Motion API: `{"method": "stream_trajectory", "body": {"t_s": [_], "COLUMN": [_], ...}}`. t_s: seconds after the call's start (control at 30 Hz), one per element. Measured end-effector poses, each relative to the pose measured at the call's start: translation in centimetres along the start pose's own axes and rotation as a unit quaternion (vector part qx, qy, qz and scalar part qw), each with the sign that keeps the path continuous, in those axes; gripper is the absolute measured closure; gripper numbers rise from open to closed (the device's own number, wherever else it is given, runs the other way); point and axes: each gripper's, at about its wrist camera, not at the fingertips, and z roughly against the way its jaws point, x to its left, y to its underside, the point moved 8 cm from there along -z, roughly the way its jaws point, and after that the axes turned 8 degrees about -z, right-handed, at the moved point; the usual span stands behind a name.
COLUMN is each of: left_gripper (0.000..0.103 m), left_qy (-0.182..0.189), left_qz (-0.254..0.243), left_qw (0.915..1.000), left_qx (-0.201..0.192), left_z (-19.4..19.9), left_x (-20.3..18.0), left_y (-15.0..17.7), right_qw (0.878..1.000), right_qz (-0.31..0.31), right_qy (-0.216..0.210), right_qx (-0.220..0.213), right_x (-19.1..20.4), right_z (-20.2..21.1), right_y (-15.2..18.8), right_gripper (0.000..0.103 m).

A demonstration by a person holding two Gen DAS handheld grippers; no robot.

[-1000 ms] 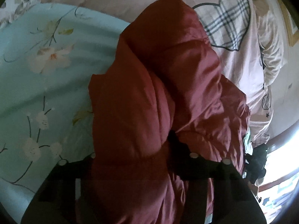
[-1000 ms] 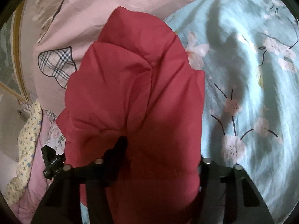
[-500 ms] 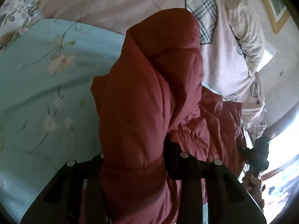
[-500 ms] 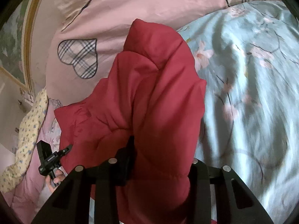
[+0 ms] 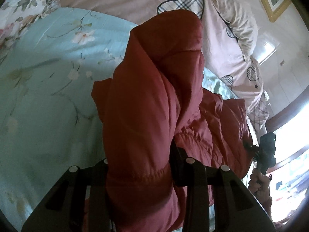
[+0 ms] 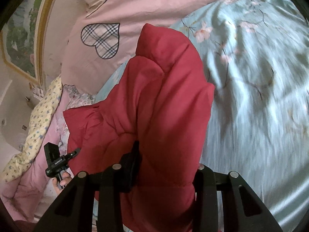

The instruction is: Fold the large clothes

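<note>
Both grippers, left (image 5: 139, 166) and right (image 6: 166, 166), clamp a red padded jacket (image 5: 154, 96) at lower centre. Its length runs up-frame over the blue floral bedspread (image 6: 251, 96); neither hand is nearer.

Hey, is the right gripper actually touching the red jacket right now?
Touching. The right wrist view shows the right gripper with its fingers pinching a thick fold of the red jacket.

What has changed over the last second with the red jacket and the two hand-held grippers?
Both the left hand-held gripper and the right hand-held gripper have carried the red padded jacket up the blue floral bedspread toward the pink heart-print pillows. Their jaws closed further on the fabric, then held. Unchanged: each clamps a bunched fold, and nothing was released.
</note>
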Motion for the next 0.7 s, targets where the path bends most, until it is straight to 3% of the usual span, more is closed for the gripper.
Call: {"method": "stream_trajectory", "body": {"t_s": [0.23, 0.4, 0.7], "left_gripper": [0.07, 0.068, 0.056], "left_qy": [0.005, -0.013, -0.055], "left_qz": [0.004, 0.011, 0.007], "left_qw": [1.0, 0.9997, 0.9984], "left_qx": [0.007, 0.017, 0.012], "left_z": [1.2, -0.1, -1.6], "left_x": [0.3, 1.6, 2.7], "left_y": [2.6, 3.1, 3.4], "right_qw": [1.0, 1.0, 0.999], "right_qz": [-0.007, -0.007, -0.019], "right_qy": [-0.005, 0.01, 0.027], "right_qx": [0.005, -0.001, -0.011], "right_x": [-0.4, -1.2, -3.5], "right_z": [0.6, 0.0, -1.3], "right_y": [2.2, 2.2, 1.9], "right_gripper": [0.067, 0.064, 0.045]}}
